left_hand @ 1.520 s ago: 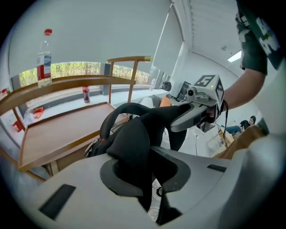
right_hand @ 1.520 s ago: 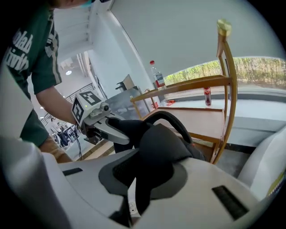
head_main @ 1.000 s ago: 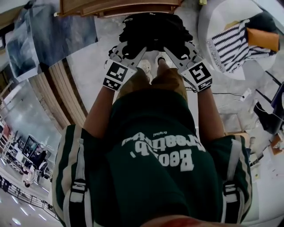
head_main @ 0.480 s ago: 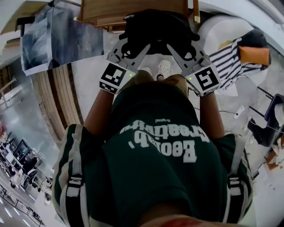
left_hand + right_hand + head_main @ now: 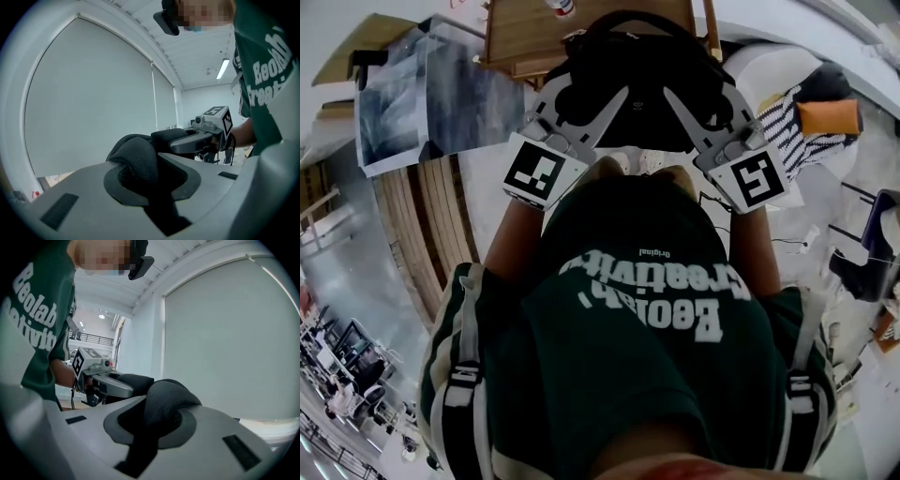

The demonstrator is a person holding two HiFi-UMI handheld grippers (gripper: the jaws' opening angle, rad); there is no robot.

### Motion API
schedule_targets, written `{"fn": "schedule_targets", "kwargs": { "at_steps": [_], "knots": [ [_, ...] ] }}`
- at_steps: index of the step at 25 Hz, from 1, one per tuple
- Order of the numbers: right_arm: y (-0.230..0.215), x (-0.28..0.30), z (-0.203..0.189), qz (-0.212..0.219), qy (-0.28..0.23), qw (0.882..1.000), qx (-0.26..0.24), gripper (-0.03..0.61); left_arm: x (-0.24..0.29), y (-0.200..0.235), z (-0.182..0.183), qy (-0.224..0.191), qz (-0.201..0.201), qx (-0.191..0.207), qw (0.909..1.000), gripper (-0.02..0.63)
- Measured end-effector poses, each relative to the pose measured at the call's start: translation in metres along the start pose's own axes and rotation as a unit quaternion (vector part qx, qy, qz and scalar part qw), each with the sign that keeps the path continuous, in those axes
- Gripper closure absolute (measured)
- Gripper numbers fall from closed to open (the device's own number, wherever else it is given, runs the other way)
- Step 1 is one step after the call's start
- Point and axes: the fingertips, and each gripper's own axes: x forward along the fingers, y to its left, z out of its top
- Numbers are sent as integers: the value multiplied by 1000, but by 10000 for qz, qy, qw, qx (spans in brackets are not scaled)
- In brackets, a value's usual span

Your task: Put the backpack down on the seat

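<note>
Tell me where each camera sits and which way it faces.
Head view: on the person's head, looking steeply down; shows green shirt, forearms, left gripper and right gripper holding the black backpack.
Left gripper view: rides that gripper, looking along its jaws, shut on a mesh strap, toward a pale blind; shirt at right.
Right gripper view: mirrored, jaws shut on a mesh strap too; shirt at left.
Shared: each gripper view shows the opposite gripper; all show the backpack.
</note>
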Motion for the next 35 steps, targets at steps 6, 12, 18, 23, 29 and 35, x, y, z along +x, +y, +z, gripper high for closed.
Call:
{"fn": "schedule_targets", "kwargs": {
  "at_steps": [6, 12, 18, 23, 29, 35],
  "knots": [
    [14, 0, 30, -76, -125, 9998, -160, 505, -21, 2, 23, -221, 9, 95, 9997, 525],
    [23, -7, 52, -139, -134, 9992, -338, 505, -34, -2, 43, -342, -72, 172, 9992, 522],
    [17, -6, 63, -280, -185, 9985, -436, 505, -29, 6, 53, -495, -2, 253, 9985, 520],
    [20, -4, 71, -355, -214, 9978, -512, 505, -34, 8, 60, -564, -15, 275, 9980, 518],
    [27, -11, 66, -636, -210, 9968, -438, 505, -38, -4, 60, -626, -382, 448, 9963, 512],
    [34, -48, 49, -1238, -187, 9915, -347, 505, -29, -40, 56, -653, -973, 587, 9914, 509]
  ]
}}
